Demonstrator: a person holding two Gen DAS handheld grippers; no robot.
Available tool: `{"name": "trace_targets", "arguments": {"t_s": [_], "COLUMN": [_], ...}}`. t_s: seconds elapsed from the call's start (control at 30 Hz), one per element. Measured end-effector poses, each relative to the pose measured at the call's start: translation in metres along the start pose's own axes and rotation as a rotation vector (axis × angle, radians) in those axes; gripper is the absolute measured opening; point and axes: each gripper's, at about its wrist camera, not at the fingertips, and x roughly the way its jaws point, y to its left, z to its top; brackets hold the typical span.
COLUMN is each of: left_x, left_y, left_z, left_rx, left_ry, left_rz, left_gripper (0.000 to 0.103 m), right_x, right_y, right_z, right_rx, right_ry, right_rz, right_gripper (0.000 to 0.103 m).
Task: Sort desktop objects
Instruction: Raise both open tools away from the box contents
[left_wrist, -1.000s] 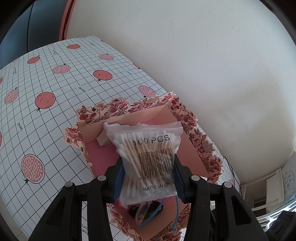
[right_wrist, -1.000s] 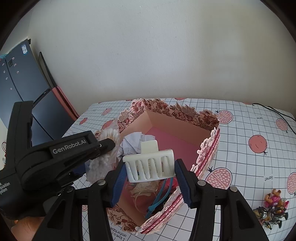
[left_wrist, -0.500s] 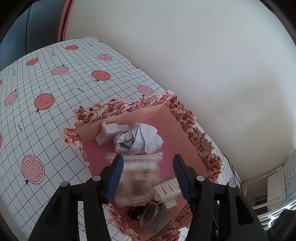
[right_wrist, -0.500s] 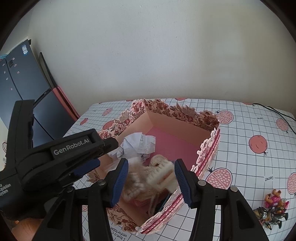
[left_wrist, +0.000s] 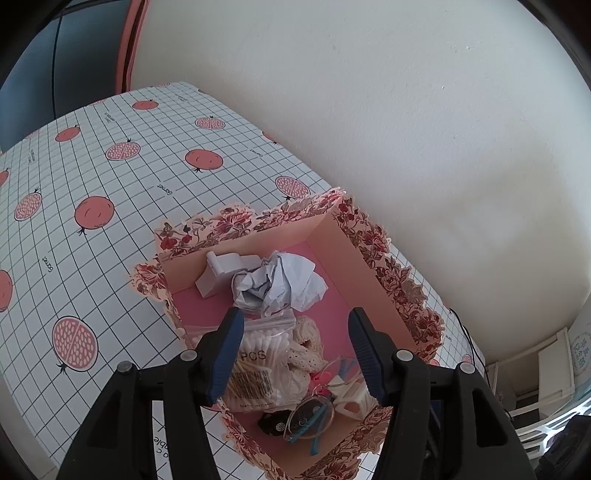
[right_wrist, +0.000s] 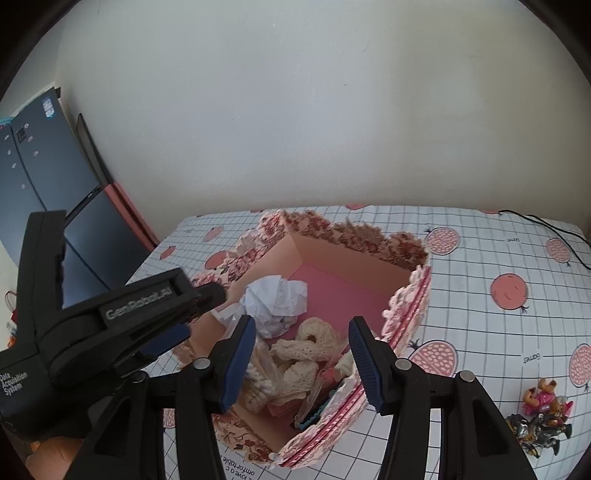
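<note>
Both the left gripper (left_wrist: 295, 354) and the right gripper (right_wrist: 301, 363) hang released over the pink floral-edged cardboard box (left_wrist: 369, 269), their jaws having just been opening with nothing between them. The clear bag of cotton swabs (left_wrist: 255, 369) lies inside the box beside cream crochet pieces (right_wrist: 314, 347), crumpled white paper (left_wrist: 280, 284) and a white plastic hair clip (left_wrist: 354, 400). Small toy figures (right_wrist: 543, 417) stand on the pomegranate-print counter (right_wrist: 498, 332).

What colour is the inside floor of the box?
Pink floor, clearest in the left wrist view.

Cotton-swab bag (left_wrist: 256, 369), crumpled paper (left_wrist: 280, 284), white clip (left_wrist: 354, 400) lying inside floral pink box (left_wrist: 373, 273).
</note>
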Motion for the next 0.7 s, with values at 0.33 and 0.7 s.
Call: {"name": "trace_targets", "arguments": {"t_s": [0.33, 0.7], "left_x": [-0.003, -0.011], "left_y": [0.001, 0.003], "left_z": [0.001, 0.004], "left_rx": [-0.003, -0.037], "left_ry": [-0.017, -0.04], "left_rz": [0.039, 0.02], "left_gripper": [0.082, 0.084], "right_x": [0.001, 0.001], "right_y": [-0.013, -0.023], "right_z": [0.003, 0.004], "right_rx": [0.049, 0.078], "right_ry": [-0.011, -0.015], "right_rz": [-0.038, -0.061], "right_gripper": [0.081, 0.096]}}
